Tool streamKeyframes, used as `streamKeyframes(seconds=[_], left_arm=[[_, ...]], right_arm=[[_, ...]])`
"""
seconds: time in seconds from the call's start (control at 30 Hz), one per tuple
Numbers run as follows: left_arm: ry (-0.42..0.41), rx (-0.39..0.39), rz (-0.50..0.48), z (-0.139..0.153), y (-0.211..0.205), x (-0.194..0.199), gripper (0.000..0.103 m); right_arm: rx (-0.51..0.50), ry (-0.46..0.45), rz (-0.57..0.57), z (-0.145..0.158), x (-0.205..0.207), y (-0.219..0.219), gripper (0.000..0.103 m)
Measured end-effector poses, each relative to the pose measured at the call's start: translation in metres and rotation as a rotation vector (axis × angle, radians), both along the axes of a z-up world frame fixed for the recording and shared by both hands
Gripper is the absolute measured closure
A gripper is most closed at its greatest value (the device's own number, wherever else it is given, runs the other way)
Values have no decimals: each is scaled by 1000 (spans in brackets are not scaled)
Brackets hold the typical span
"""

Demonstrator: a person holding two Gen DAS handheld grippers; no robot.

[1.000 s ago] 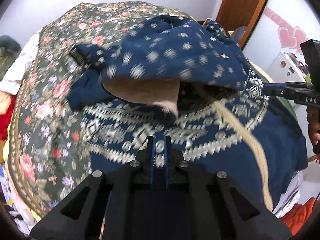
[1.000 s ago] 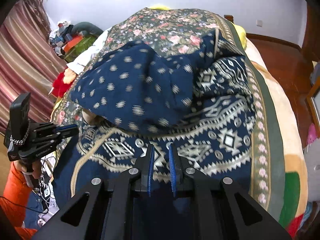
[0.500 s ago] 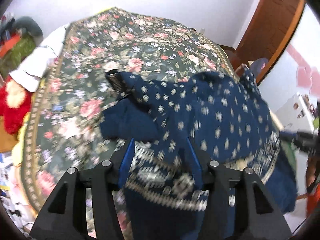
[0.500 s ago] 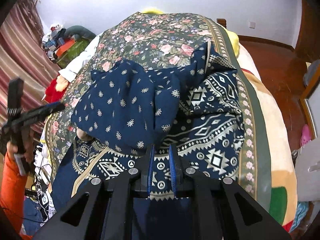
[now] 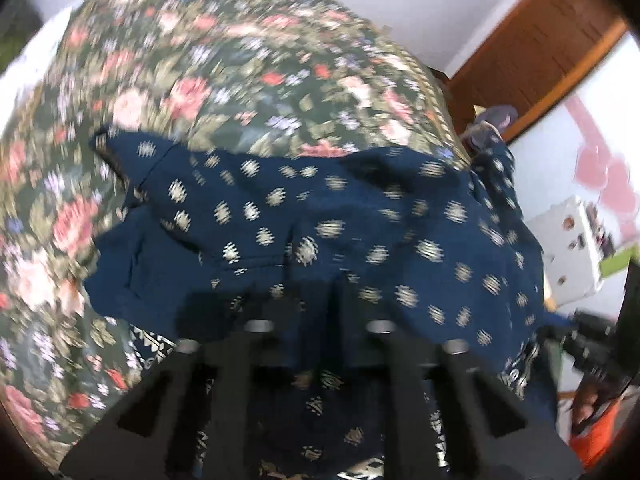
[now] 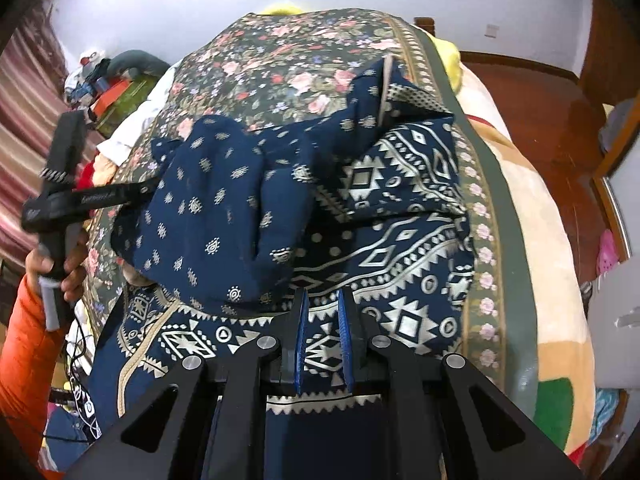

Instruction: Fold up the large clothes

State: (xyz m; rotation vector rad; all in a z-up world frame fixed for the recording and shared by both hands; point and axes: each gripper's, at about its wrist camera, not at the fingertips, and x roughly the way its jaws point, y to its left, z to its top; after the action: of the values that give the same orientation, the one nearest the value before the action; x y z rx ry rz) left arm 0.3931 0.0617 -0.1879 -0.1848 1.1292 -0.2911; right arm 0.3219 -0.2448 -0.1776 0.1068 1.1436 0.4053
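The right gripper (image 6: 323, 340) hangs low over the near hem of the large navy-blue garment with pale geometric bands and small pale motifs (image 6: 400, 248); its blue-lined fingers (image 6: 301, 344) stand a narrow gap apart with patterned cloth showing between them, and whether they actually pinch that cloth cannot be told from this view. The left gripper (image 6: 150, 188), seen from the right wrist camera as a black tool in a hand with an orange sleeve, reaches in from the far left with its tips at, or hidden under, the edge of the dotted flap; its own camera is badly blurred, cloth lies across where the fingers should show, and so their spread cannot be told either. The garment lies across the near end of the dark green floral bedspread (image 6: 280, 60), with the dotted upper portion (image 6: 224, 208) turned back over the banded lower part in a loose, puffed heap, and one corner (image 6: 386, 80) poking up towards the bed's right border. This looks like an early fold in hand: one half has been laid over the other but sits bunched, not flat. The next move probably calls for drawing the dotted layer out at its edges so it lies smooth and square on the banded layer before any further folding.
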Motion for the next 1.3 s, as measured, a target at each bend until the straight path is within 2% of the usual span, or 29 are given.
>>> streamKeyframes(seconds=[0.17,0.37,0.47,0.6,0.77,0.87,0.97,1.07,1.17,1.23,1.3], left_arm=[[-123,19,-100,44,-25,-40,99],[-125,-37,-185,64,-49,-88,99],[-109,-27,-206,58,-57,-109,99],[-63,-20,-184,38,-51,-132,99],[-53,46,-170,17,-37,-154,98],[-57,70,-150,15,-26,-167,92],[-72,83,-128,23,-13,-173,80],[-103,80,-105,39,-2,-172,64],[-175,94,-71,65,6,-164,44],[-218,108,-54,77,6,-153,35],[-254,114,-31,87,6,-135,32]], right_arm=[[5,-14,-9,5,-2,-5,92],[34,-43,-5,19,-15,-5,92],[35,-56,0,26,-25,-5,92],[22,-69,10,32,-38,-5,92],[13,-75,18,34,-46,-5,92],[9,-73,20,33,-47,-3,92],[4,-66,23,29,-46,0,92],[-2,-60,28,24,-42,5,92],[-19,-58,34,19,-36,12,92],[-30,-60,41,17,-30,19,92],[-37,-66,53,15,-24,27,92]])
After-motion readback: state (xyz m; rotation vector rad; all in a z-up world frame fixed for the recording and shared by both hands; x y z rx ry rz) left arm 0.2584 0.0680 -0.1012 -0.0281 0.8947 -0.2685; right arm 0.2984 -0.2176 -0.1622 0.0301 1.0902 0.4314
